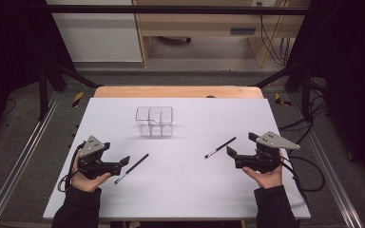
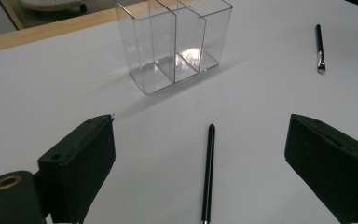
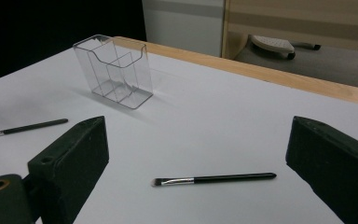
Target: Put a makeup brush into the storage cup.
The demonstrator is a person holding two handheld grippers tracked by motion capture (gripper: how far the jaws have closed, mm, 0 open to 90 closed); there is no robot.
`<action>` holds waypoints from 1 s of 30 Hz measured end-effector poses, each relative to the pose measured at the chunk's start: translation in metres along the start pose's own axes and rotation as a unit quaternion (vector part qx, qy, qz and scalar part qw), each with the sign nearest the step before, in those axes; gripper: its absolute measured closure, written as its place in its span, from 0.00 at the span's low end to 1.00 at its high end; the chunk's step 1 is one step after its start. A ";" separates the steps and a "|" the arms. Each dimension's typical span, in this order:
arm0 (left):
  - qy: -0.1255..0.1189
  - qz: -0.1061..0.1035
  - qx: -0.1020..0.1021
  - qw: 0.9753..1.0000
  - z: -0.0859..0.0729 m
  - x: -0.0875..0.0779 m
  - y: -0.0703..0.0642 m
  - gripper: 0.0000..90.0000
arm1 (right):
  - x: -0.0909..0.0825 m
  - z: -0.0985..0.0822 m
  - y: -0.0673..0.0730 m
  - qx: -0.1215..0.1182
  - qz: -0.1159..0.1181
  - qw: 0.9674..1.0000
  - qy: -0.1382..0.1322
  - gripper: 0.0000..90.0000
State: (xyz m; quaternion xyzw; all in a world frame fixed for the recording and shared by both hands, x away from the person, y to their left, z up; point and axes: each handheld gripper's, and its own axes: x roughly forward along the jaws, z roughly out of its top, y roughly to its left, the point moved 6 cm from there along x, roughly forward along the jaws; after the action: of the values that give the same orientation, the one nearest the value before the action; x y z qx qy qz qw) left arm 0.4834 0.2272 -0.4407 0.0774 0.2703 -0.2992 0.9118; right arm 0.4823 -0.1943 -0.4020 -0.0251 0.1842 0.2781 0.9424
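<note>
Two tongs rest low on the white surface (image 1: 180, 190), both spread wide and holding nothing. In the high view the left tongs (image 1: 123, 161) sit at lower left, their tips just beside a slim black brush (image 1: 132, 168). That brush runs diagonally from lower left to upper right of the frame. In the left gripper view it lies between the jaws, running almost straight away from the camera (image 2: 208, 175), so the jaws already straddle its long axis. The right tongs (image 1: 229, 152) sit at lower right, pointing left at a second brush (image 1: 220, 147), near but not touching. In the right gripper view it lies crosswise between the jaws, bristles to the left (image 3: 214, 179). A clear divided holder (image 1: 154, 121) stands upright beyond, near frame centre. Each brush is nearer its own hand.
</note>
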 end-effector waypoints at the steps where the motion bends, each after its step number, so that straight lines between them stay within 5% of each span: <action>1: 0.005 0.000 0.002 1.000 -0.001 0.001 -0.001 0.09 | 0.000 0.000 0.000 0.001 0.001 1.000 0.000 0.07; 8: 0.040 0.002 0.024 0.999 -0.009 0.012 -0.004 0.11 | 0.000 -0.001 0.002 0.000 0.004 1.000 0.000 0.07; 18: 0.066 0.000 0.022 0.998 -0.017 0.019 -0.003 0.15 | 0.000 -0.001 0.004 0.000 0.004 1.000 0.001 0.07; 30: 0.124 0.003 0.043 0.991 -0.034 0.034 -0.004 0.26 | 0.002 -0.002 0.004 -0.002 0.003 1.000 0.003 0.07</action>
State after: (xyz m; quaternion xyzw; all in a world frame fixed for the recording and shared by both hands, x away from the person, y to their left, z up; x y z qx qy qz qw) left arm 0.4887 0.2166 -0.4875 0.1536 0.3677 -0.2962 0.8680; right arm 0.4808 -0.1899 -0.4048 -0.0271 0.1866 0.2814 0.9409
